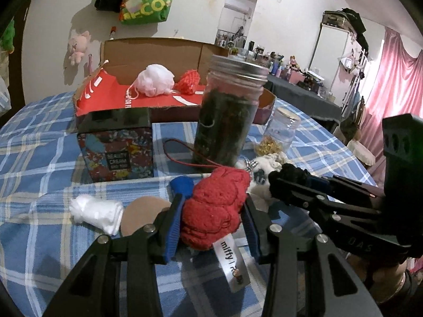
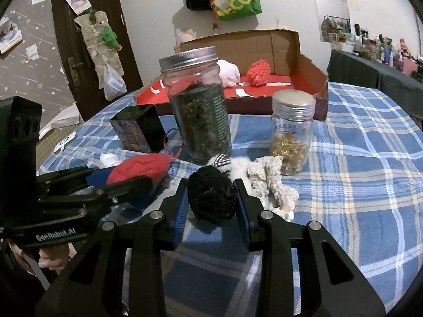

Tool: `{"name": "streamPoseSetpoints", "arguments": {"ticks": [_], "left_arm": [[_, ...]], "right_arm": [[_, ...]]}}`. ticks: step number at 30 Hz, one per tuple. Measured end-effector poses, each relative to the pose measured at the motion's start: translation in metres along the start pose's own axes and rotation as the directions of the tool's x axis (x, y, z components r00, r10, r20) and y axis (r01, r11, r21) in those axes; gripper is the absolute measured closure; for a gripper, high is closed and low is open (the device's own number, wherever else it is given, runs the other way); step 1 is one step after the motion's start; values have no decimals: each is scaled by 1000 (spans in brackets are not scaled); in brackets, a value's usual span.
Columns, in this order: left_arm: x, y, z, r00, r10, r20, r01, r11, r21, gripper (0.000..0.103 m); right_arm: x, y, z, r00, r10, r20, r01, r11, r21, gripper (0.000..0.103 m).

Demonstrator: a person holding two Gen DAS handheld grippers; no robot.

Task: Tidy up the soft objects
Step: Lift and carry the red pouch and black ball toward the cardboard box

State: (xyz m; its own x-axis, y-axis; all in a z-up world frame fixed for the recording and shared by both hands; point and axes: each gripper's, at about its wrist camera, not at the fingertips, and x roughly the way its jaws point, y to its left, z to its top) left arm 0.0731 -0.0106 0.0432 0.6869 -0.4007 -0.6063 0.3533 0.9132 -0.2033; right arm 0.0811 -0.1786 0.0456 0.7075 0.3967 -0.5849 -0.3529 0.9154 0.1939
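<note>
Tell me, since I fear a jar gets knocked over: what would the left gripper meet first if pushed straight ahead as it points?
Probably the tall jar of dark leaves. The left gripper, shut on the red knitted toy, points almost straight at it, with only tablecloth between; depth is hard to judge.

Home bedroom: pink curtains (image 1: 391,84), wall-hung plush toy (image 1: 77,47), cluttered dresser (image 1: 296,79).

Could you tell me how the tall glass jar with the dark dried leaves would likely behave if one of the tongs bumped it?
The tall jar is narrow for its height, so a knock near its metal lid could probably tip it. It stands on a soft checked cloth, likely an unsteady footing. Being round glass, it may roll and could crack.
</note>
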Motion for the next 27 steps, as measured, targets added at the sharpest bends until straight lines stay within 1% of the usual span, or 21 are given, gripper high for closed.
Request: {"name": "streamPoseSetpoints", "arguments": {"ticks": [4, 6, 9, 12, 21, 27], "left_arm": [[-11, 8, 0, 1000, 3, 10, -3, 1000, -20, 58], [-17, 15, 1, 1000, 19, 7, -18, 999, -38, 58], [-27, 28, 3, 1000, 17, 4, -17, 998, -56, 58], [-36, 43, 4, 999, 32, -2, -32, 996, -83, 58], [-47, 91, 7, 991, 130, -45, -135, 977, -167, 58], [-48, 119, 15, 978, 193, -79, -206, 956, -207, 58]], "right_arm": [[-7, -6, 0, 1000, -11, 4, 11, 1000, 12, 71], [-11, -12, 1, 1000, -15, 3, 14, 1000, 24, 71], [-16, -21, 2, 1000, -25, 0, 25, 999, 44, 71], [-19, -30, 3, 999, -36, -6, 36, 997, 62, 71], [-23, -56, 10, 998, -56, -34, 60, 992, 112, 71], [-20, -74, 18, 995, -69, -65, 77, 988, 136, 71]]}}
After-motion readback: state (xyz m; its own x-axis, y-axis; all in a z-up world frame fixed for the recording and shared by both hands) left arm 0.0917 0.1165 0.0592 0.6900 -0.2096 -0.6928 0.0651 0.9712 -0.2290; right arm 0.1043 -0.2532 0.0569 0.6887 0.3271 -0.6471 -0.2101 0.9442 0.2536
